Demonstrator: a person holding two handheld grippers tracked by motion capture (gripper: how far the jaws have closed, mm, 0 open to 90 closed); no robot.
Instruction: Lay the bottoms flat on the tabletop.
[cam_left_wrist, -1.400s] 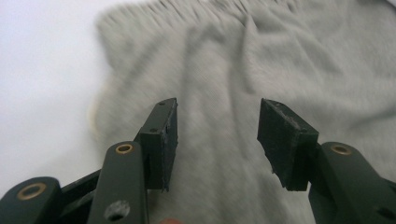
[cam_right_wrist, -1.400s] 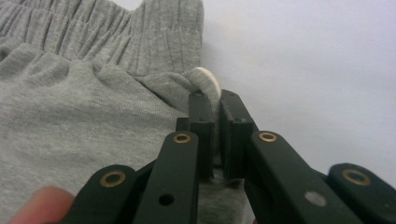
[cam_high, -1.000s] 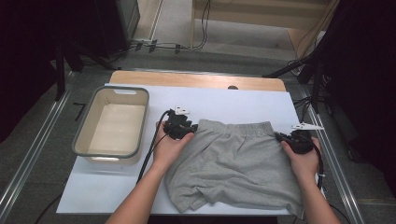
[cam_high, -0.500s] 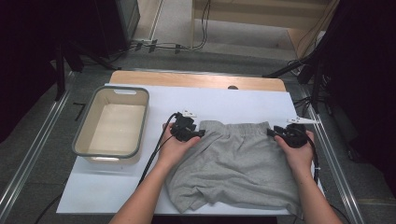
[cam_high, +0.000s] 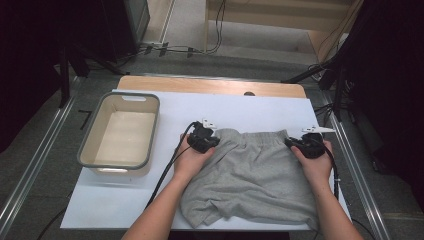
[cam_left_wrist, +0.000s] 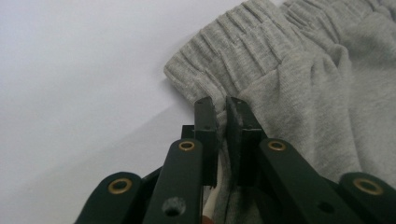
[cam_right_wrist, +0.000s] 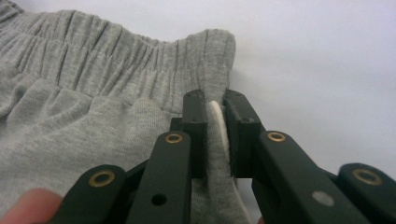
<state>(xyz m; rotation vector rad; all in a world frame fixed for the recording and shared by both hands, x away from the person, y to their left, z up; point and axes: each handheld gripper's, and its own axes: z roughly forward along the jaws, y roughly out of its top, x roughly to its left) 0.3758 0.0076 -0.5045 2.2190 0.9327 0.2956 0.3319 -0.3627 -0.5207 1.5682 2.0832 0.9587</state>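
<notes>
The left gripper (cam_left_wrist: 220, 105) has its jaws nearly together, pinching a fold of the grey shorts (cam_high: 255, 175) just below the elastic waistband (cam_left_wrist: 219, 56) at that corner. The right gripper (cam_right_wrist: 214, 100) clamps the opposite waist corner, with a white cord (cam_right_wrist: 217, 116) caught between its jaws. The shorts lie flat on the white table (cam_high: 250, 107), waistband away from the person, well apart from the beige tub (cam_high: 87, 150) at left. No readable writing or labels show on anything

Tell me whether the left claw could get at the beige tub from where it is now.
Probably not yet: the left claw is shut on the grey shorts. The white mat between it and the beige tub lies bare.
</notes>
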